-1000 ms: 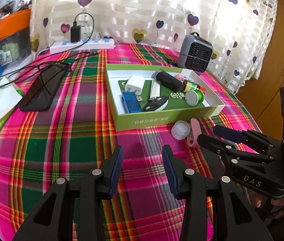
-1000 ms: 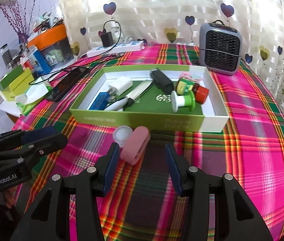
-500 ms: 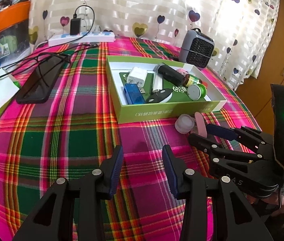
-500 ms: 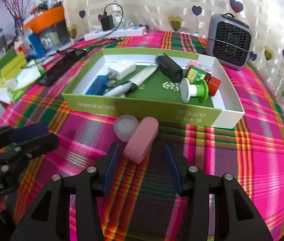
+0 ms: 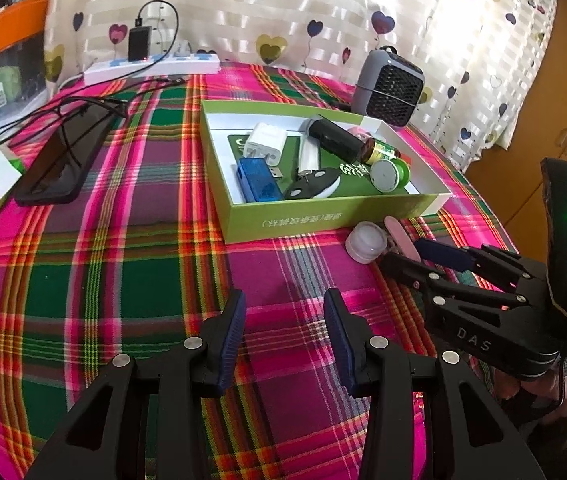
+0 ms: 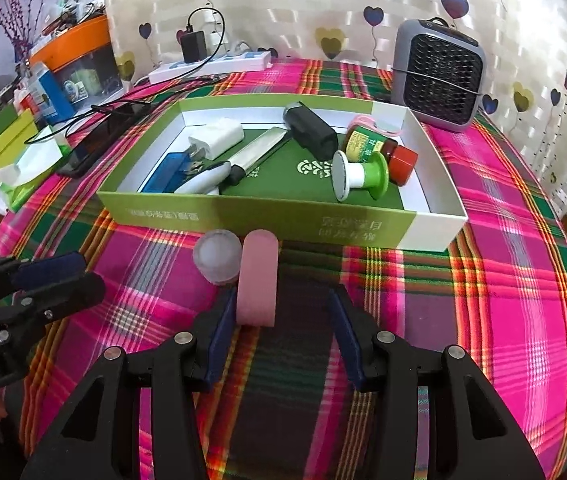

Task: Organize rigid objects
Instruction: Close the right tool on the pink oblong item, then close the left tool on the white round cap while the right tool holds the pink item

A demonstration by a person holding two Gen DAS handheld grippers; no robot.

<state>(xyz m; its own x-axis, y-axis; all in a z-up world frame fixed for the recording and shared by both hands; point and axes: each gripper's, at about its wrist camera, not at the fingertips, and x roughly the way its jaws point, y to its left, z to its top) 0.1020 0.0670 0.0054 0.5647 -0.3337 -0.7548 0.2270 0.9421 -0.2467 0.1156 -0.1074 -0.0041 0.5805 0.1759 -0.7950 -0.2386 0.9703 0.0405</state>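
Your right gripper point(image 6: 279, 322) is spread wide around the pink case point(image 6: 257, 278) at lower centre, lined up for grabbing; your left gripper point(image 5: 283, 330) hangs wide and empty.

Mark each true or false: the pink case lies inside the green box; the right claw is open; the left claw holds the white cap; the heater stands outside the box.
1. The pink case lies inside the green box. False: it lies on the tablecloth in front of it.
2. The right claw is open. True.
3. The left claw holds the white cap. False: it is empty; the cap sits beside the pink case.
4. The heater stands outside the box. True.
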